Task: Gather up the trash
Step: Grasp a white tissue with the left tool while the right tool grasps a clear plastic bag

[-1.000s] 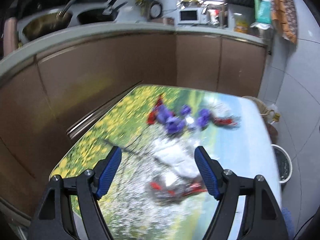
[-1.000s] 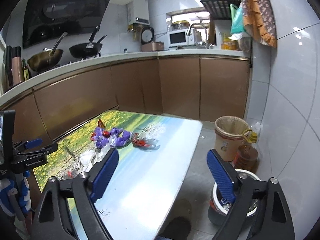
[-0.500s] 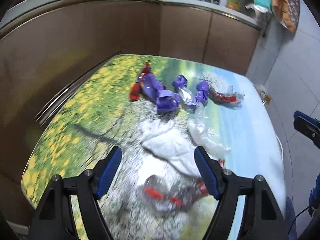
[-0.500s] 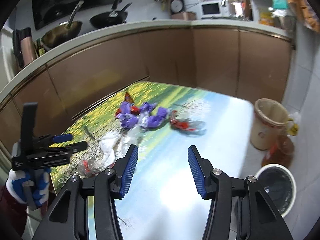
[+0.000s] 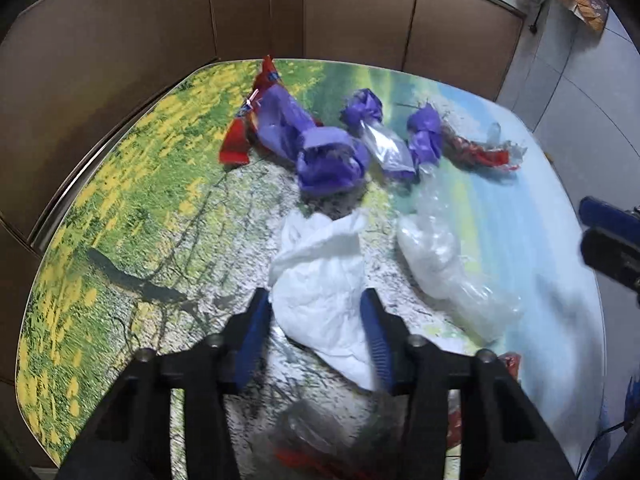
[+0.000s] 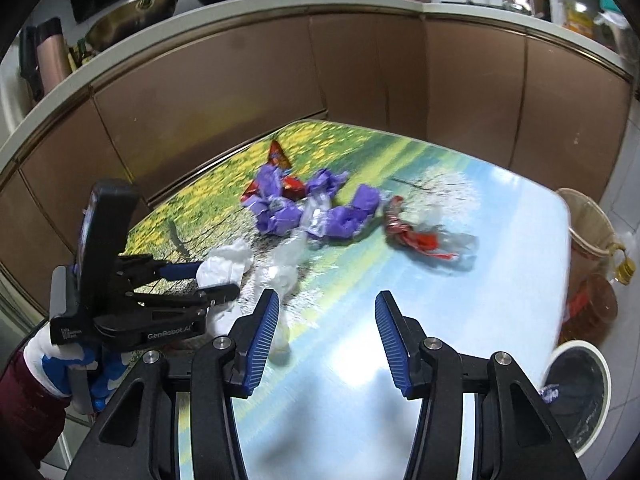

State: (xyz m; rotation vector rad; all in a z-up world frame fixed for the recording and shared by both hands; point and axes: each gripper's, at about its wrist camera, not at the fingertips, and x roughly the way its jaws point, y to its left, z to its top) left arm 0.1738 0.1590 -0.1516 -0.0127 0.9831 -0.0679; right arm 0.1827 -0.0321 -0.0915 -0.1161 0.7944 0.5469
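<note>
Left wrist view: the left tool (image 5: 316,312) has just been closing, and its blue ribbed fingers (image 5: 251,344) now flank the crumpled white paper tissue (image 5: 320,280), which lies between them on the tabletop (image 5: 120,220) printed with a yellow-flower meadow scene. Both pads sit at the tissue's edges (whether they truly press it cannot be told). Beyond the tissue lie crumpled purple plastic wrappers (image 5: 320,152), with a red foil snack packet (image 5: 240,136) touching their left side. A clear crumpled plastic bag (image 5: 444,264) rests just right of the tissue, and a red-and-clear twisted wrapper (image 5: 480,152) lies farther back on the right. Another clear wrapper with red print (image 5: 320,436) lies blurred under the tool's body. Brown cabinet doors (image 5: 352,12) stand behind the tabletop.

Right wrist view: the right tool (image 6: 326,308) stands half spread above bare blue tabletop (image 6: 480,280), nothing between its fingers (image 6: 264,336). The left tool (image 6: 216,280), gripped by a hand in a white-and-blue glove (image 6: 68,364), has the white tissue (image 6: 226,264) between its tips. The purple wrappers (image 6: 312,212) and the red-and-clear wrapper (image 6: 416,236) lie farther off, well apart from the right tool. On the floor to the right are a tan lined waste bin (image 6: 588,224), an amber oil bottle (image 6: 596,304) and a white-rimmed bin with a dark liner (image 6: 580,392).
</note>
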